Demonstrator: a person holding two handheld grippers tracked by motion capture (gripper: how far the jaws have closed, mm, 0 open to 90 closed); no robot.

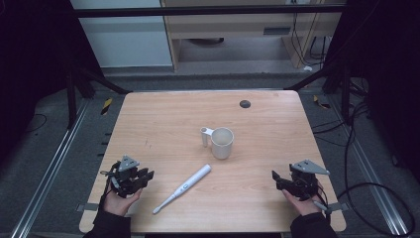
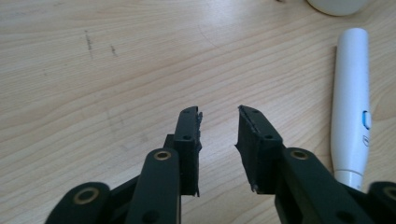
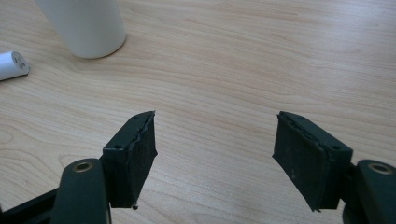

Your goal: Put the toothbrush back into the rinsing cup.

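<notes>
a small dark disc, perhaps a cap, sits on the wooden table.

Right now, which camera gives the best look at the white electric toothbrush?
The high view: the whole toothbrush lies there, brush head to handle end. The left gripper view shows just its handle with the blue button; the right gripper view catches its butt end.

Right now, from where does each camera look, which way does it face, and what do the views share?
High view: above the near edge, looking forward and down on the table; shows both hands, the left claw and the right claw.
Left gripper view: on the left claw, facing wood, toothbrush to its right.
Right gripper view: on the right claw, wide open, facing the cup.
Shared: all show toothbrush and cup.
</notes>
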